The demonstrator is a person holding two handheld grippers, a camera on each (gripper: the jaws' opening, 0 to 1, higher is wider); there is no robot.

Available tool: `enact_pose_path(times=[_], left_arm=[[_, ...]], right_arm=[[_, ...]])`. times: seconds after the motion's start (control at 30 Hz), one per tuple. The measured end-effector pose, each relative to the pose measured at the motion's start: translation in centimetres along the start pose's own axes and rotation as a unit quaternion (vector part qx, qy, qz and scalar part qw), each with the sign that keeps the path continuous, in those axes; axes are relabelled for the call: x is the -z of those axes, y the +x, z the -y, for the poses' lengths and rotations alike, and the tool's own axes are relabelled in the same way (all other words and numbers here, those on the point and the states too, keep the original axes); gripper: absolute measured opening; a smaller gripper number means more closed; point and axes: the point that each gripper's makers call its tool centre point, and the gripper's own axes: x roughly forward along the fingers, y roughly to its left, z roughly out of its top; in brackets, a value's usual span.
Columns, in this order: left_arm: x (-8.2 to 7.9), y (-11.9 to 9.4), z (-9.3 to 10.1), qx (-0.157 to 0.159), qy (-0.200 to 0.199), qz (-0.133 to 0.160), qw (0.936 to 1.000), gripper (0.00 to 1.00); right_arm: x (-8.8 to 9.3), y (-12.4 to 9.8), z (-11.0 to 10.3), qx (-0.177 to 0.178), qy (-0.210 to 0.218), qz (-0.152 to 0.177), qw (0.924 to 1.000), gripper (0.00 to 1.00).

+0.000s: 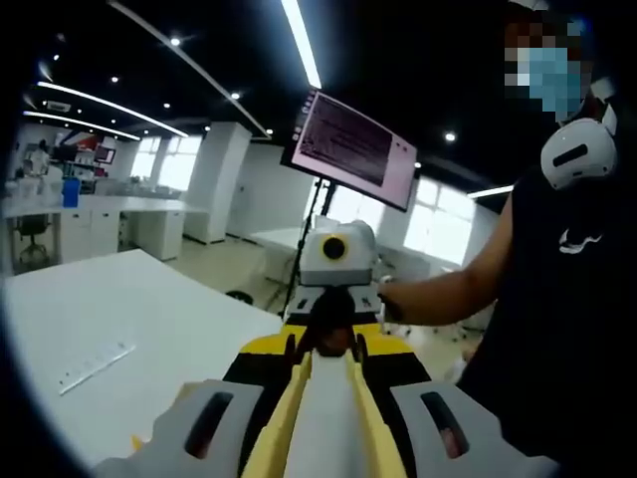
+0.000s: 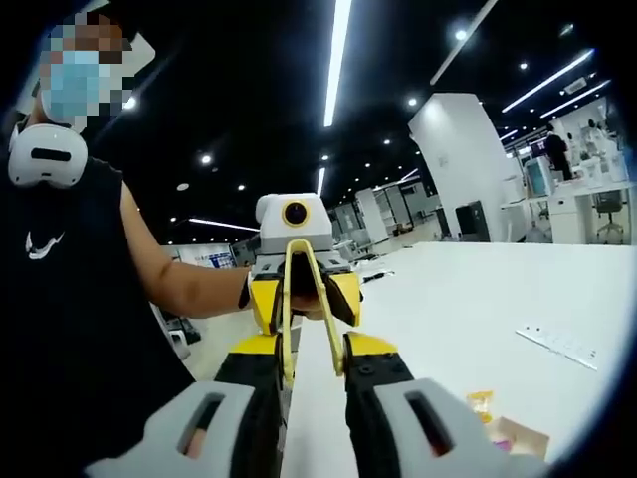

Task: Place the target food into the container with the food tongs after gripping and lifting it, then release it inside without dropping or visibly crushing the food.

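- Right, both claws meet over the white desk [image 2: 468, 289], each closed narrowly on the yellow food tongs [image 2: 299, 269]: left claw [image 1: 326, 351], right claw [image 2: 314, 349].
- Small yellowish morsel [image 2: 481, 401] lies low on the desk, beside a tan container [image 2: 520, 435]; too tiny to identify.
- Likely light and soft: pinch gently across its middle.

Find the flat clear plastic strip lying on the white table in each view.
Left gripper view: the flat clear plastic strip lies at the lower left.
Right gripper view: it lies at the right, below the middle.
Shared landmark: the person in the black sleeveless top, at the right edge in the left gripper view, at the left edge in the right.
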Motion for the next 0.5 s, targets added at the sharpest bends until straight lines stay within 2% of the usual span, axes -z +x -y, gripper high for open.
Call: enact_pose_path(times=[0.03,0.13,0.27,0.37,0.43,0.5], left_arm=[[0.3,0.0,0.0,-0.001,0.004,-0.007,1.0,0.2],[0.8,-0.2,-0.3,0.001,-0.007,-0.013,0.9999,0.19],[0.9,-0.4,-1.3,-0.024,0.015,-0.014,0.9995,0.22],[0.9,-0.3,-1.0,-0.015,0.009,-0.014,0.9998,0.19],[1.2,-0.2,0.0,0.015,-0.017,-0.019,0.9996,0.15],[1.2,-0.2,-0.4,0.005,-0.007,-0.018,0.9998,0.15]], right_arm=[[0.3,0.1,-0.1,-0.002,-0.013,-0.008,0.9999,0.19],[0.5,0.1,-0.4,-0.008,-0.01,-0.014,0.9998,0.11],[0.6,-0.1,0.0,0.0,-0.012,-0.015,0.9998,0.08],[0.5,-0.2,0.1,0.001,-0.019,-0.01,0.9998,0.06],[0.4,-0.2,0.1,-0.001,-0.019,-0.012,0.9997,0.06],[0.6,-0.3,-0.1,-0.004,-0.014,-0.016,0.9998,0.06]])
